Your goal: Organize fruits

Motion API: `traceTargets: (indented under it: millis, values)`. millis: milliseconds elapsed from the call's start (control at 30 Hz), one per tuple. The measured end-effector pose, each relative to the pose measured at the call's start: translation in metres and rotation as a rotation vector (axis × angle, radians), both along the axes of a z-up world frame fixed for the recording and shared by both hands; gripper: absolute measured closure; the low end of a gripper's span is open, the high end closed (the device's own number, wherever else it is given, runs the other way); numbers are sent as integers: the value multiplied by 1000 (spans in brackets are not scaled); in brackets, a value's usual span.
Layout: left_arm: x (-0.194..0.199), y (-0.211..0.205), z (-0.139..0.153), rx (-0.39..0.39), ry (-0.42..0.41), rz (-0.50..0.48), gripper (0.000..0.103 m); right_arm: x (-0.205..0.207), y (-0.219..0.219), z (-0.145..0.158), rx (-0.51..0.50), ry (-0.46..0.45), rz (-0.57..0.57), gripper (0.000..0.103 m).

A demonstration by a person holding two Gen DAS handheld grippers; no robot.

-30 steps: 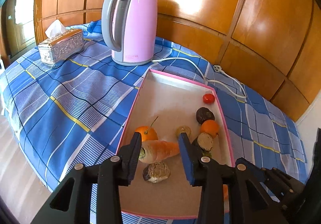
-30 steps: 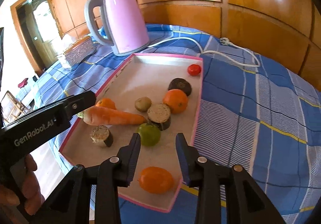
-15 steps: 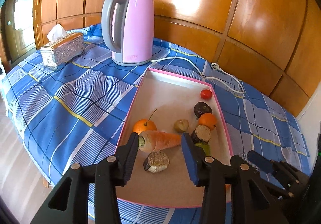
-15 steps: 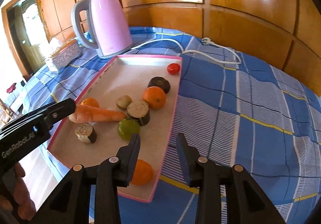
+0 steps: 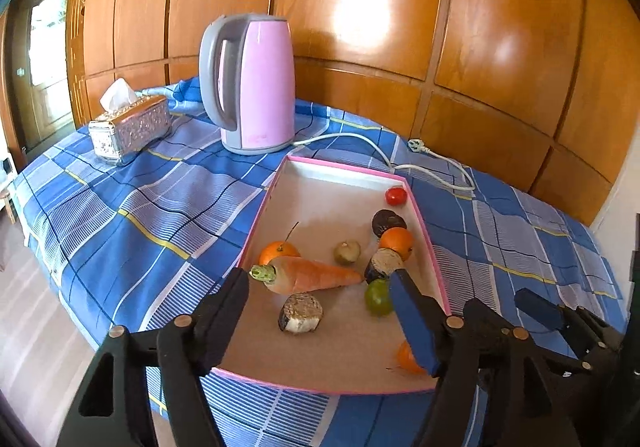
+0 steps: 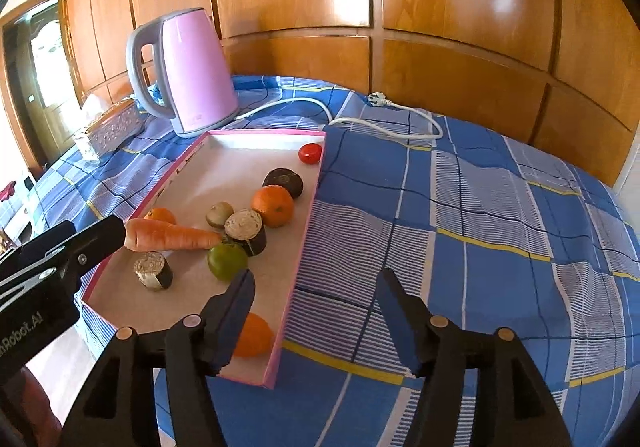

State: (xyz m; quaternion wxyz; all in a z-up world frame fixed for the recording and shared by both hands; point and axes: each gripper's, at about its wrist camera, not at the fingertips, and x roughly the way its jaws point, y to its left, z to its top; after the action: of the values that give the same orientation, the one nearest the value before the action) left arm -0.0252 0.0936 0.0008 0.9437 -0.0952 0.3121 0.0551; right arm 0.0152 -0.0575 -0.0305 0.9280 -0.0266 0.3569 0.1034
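A pink-rimmed tray (image 5: 260, 213) (image 6: 308, 215) on the blue checked cloth holds a carrot (image 5: 316, 275) (image 6: 172, 235), several oranges (image 5: 397, 242) (image 6: 273, 205), a green fruit (image 5: 377, 297) (image 6: 226, 261), a small red tomato (image 5: 396, 195) (image 6: 310, 153), a brownish round fruit (image 5: 347, 251) and dark cut pieces (image 5: 301, 313) (image 6: 153, 270). My left gripper (image 5: 318, 283) is open and empty above the tray's near end. My right gripper (image 6: 316, 281) is open and empty, over the tray's right rim and the cloth.
A pink kettle (image 5: 252, 83) (image 6: 188, 73) stands behind the tray, its white cord and plug (image 5: 418, 145) (image 6: 378, 99) trailing right. A silver tissue box (image 5: 130, 125) (image 6: 112, 127) sits at far left. Wooden panelling backs the table. The table edge drops off at left.
Both grippers have pulled back and up from the tray and opened wider. The right gripper has shifted right, off the orange at the tray's near corner.
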Motion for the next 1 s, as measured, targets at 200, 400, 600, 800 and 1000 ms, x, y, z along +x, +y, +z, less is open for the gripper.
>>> traceTargets:
  millis: [200,400,600,800,1000]
  values:
    - [-4,-3,0,20,-8,1,22,-2,-4,0,2,0,-8,39]
    - [-4,0,1,16,-12,13,19,-2,-2,-1,-1,6,1,39]
    - [-3,1,0,14,-9,15,18,-2,0,-2,-5,14,12,39]
    - [-3,2,-1,17,-10,15,17,-2,0,-3,-6,16,15,39]
    - [-4,3,-1,14,-8,17,16,-4,1,-5,-7,18,19,39]
